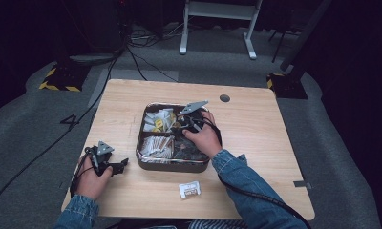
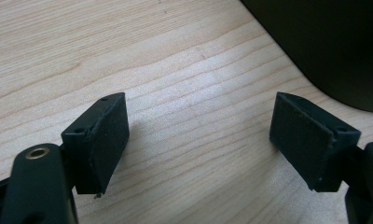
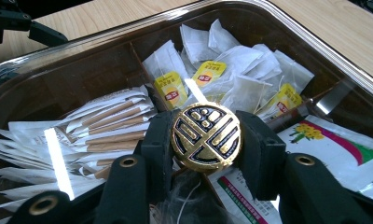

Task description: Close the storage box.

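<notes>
The round gold-and-black lid knob [image 3: 206, 137] is clamped between the jaws of the right gripper [image 3: 206, 140], directly above the divided tray [image 1: 146, 164] and over its tea bags [image 3: 231, 79]. The left gripper [image 2: 198, 144] is held released and empty over the table [image 2: 175, 56], just beside the tray's left wall; the right hand is therefore the nearer one for any placement over the tray.

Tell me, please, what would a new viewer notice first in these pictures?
First, the round gold-and-black disc, clamped between the jaws of the right gripper above the divided tray. Behind it, yellow-tagged tea bags fill one compartment. The left gripper rests open on the wooden table.
</notes>
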A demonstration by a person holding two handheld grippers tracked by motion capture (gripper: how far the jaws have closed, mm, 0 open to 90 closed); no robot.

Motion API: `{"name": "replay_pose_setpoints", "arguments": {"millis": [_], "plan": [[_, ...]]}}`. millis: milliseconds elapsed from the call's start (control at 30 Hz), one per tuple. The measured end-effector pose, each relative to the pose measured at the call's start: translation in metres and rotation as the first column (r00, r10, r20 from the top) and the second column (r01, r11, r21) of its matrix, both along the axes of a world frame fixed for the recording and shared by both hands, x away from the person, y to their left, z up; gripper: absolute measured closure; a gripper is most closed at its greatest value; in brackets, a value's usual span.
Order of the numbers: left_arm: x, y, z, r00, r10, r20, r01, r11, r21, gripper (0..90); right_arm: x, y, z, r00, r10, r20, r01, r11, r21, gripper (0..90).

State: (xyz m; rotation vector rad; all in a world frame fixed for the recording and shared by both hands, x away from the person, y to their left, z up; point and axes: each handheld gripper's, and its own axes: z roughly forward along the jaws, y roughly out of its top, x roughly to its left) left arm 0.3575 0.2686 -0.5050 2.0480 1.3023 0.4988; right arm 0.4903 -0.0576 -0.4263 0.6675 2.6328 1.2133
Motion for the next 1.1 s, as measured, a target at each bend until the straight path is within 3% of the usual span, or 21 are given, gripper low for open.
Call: {"name": "replay_pose_setpoints", "arguments": {"millis": [700,1100], "plan": [[0.000,0.000,0.000,1.0000,0.000,-0.002,0.000,1.0000,0.001,20.2,-0.004,0.005,-0.008,0.9998,-0.012,-0.013,0.011,0.999,-0.030,58.7],[0.000,0.000,0.000,1.0000,0.000,0.000,0.000,1.0000,0.000,20.2,-0.004,0.007,-0.012,0.9999,-0.011,0.001,0.011,1.000,-0.028,58.6]]}}
